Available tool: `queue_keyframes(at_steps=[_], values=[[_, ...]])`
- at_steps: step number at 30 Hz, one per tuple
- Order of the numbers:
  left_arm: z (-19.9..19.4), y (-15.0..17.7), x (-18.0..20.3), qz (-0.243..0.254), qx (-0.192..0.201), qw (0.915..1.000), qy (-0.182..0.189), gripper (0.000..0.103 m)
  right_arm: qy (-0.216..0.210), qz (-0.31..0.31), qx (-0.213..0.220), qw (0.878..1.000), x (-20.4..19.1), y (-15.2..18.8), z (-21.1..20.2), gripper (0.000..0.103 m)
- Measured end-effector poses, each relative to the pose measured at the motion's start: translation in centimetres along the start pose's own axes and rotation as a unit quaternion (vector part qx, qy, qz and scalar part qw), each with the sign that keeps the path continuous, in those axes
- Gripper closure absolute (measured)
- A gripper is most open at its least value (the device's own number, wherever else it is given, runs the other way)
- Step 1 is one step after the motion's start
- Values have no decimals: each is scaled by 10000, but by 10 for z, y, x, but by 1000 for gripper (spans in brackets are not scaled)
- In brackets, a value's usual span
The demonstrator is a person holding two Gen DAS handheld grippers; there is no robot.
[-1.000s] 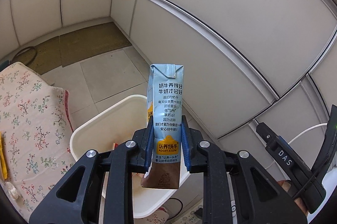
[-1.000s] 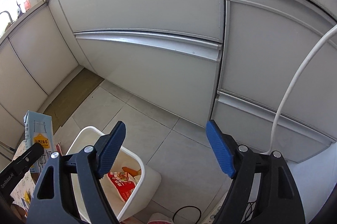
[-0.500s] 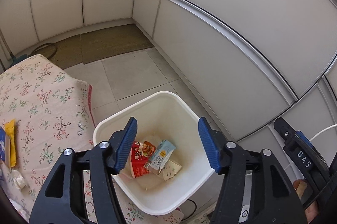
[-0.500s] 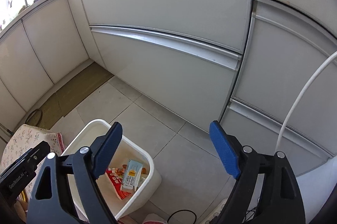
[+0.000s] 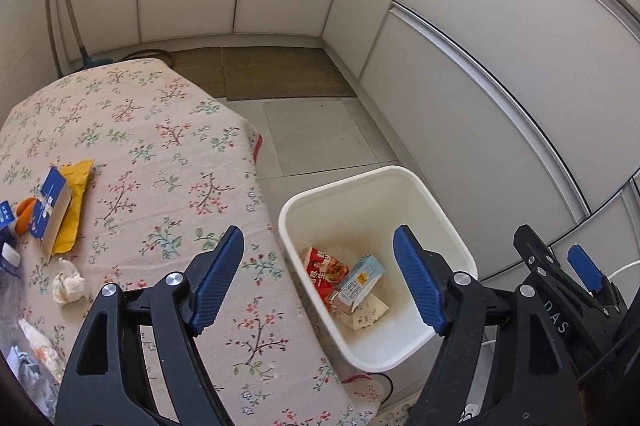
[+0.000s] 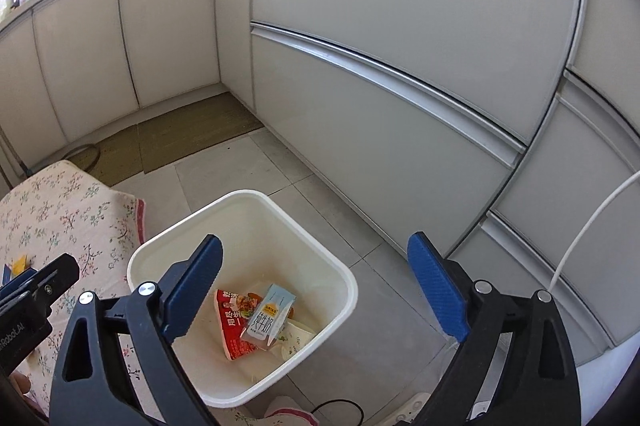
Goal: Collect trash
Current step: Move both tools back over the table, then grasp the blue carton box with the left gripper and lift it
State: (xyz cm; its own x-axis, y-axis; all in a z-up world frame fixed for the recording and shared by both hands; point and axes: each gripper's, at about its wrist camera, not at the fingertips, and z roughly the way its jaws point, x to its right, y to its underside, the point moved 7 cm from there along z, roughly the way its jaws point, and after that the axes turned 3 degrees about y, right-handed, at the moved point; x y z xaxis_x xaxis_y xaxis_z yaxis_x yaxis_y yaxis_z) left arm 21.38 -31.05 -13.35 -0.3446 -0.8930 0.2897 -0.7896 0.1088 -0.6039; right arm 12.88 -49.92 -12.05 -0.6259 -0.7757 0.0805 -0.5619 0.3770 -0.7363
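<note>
A white trash bin [image 5: 432, 202] stands on the floor beside the table; it also shows in the right wrist view [image 6: 288, 222]. Inside lie a light blue milk carton [image 5: 360, 280] [image 6: 268, 318], a red wrapper [image 5: 324, 270] [image 6: 234, 326] and a pale packet. My left gripper [image 5: 320, 282] is open and empty above the bin's left rim. My right gripper [image 6: 316, 294] is open and empty above the bin. On the floral tablecloth [image 5: 160, 154] lie a blue box [image 5: 50, 212], a yellow packet [image 5: 78, 202], an orange piece [image 5: 25, 214] and a crumpled tissue [image 5: 69, 284].
White cabinet fronts [image 5: 480, 86] run close behind and right of the bin. A brown floor mat [image 5: 276, 74] lies in the corner. A white cable [image 6: 580, 238] hangs at right. More litter lies at the table's lower left [image 5: 36, 346]. A power strip [image 6: 408, 414] lies on the floor.
The left gripper opened and let go of the milk carton, which now lies in the bin. Both views have swung left, bringing the table into sight.
</note>
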Motion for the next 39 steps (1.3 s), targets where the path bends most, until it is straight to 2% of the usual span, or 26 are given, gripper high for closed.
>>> queue_keyframes(at_steps=[6,12,23,29,39], values=[[-8,5,-35,-236,-2,9995,-231,29,-148,-371,127,9991,-35,4,-11,12],[-20,11,-66,-285,-3,9986,-454,29,-385,-683,44,9969,-74,12,-16,12],[-55,12,-135,-111,217,9957,-897,29,-740,-1213,129,9898,-139,26,-40,12],[-49,24,-168,-549,7,9955,-768,29,-784,-1476,204,9857,-168,34,-47,12],[-54,27,-202,-838,-42,9927,-863,29,-923,-1780,199,9795,-212,40,-56,12]])
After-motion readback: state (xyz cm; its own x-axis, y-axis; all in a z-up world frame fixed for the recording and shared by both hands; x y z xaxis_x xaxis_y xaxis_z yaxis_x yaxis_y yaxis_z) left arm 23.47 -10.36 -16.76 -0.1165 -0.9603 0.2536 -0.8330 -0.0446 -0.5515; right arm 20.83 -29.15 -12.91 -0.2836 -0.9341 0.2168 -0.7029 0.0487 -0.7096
